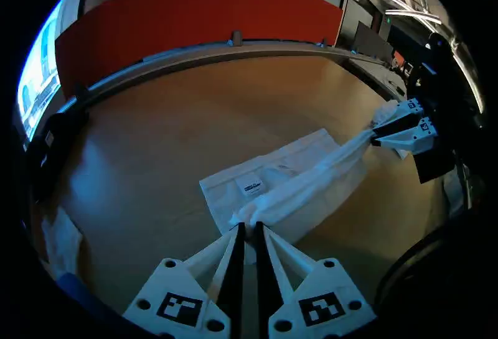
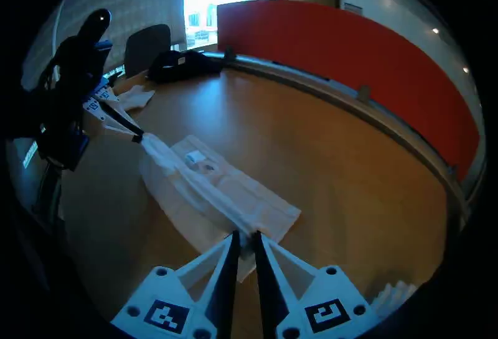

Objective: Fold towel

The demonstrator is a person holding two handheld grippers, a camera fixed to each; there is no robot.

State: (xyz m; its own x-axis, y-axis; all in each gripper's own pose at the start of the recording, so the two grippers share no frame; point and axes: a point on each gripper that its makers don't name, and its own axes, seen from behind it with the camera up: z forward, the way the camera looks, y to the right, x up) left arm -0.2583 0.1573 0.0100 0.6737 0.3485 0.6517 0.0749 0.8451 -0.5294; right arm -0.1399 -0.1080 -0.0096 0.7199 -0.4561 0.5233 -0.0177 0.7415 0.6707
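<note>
A white towel lies partly on the wooden table, its near edge lifted and stretched taut between both grippers. My left gripper is shut on one bunched corner of it. At the far right of the left gripper view, the right gripper pinches the other corner. In the right gripper view, the right gripper is shut on the towel, and the left gripper holds the far corner at upper left. A small label shows on the towel.
A red partition runs along the table's far edge behind a grey rail. A dark bag and a chair sit at the far end. Other white cloths lie on the table.
</note>
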